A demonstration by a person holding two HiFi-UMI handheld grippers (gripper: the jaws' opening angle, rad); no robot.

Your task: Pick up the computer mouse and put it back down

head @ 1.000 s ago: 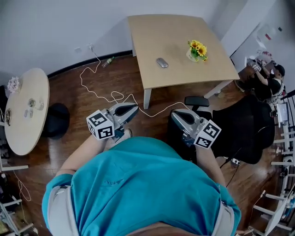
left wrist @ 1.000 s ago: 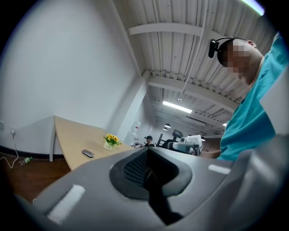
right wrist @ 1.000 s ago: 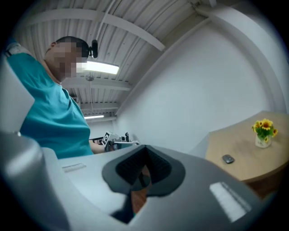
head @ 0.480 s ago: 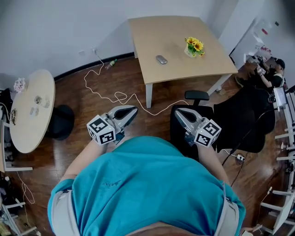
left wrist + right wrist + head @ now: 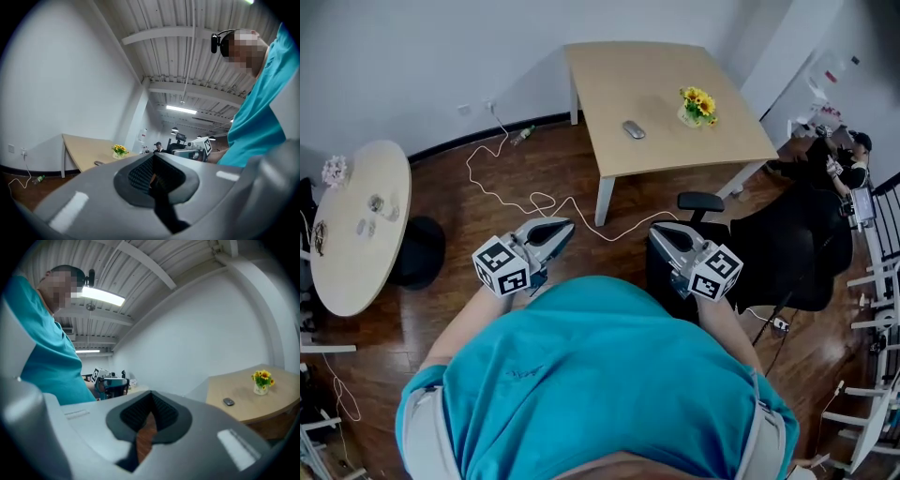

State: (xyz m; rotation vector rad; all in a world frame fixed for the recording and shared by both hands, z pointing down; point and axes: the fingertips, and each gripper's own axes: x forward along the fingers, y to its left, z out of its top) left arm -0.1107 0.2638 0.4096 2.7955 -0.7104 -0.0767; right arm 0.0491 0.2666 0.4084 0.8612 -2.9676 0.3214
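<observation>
Compared with a second ago, your left gripper (image 5: 555, 226) is sitting slightly more to the left and lower in the head view, while the right gripper (image 5: 664, 232) is staying almost where it was. Both jaws are clenched on nothing. The computer mouse (image 5: 633, 129) is lying on the tabletop (image 5: 609, 80), left of the yellow flowers (image 5: 699, 103). It is well apart from both jaws, far ahead of them.
</observation>
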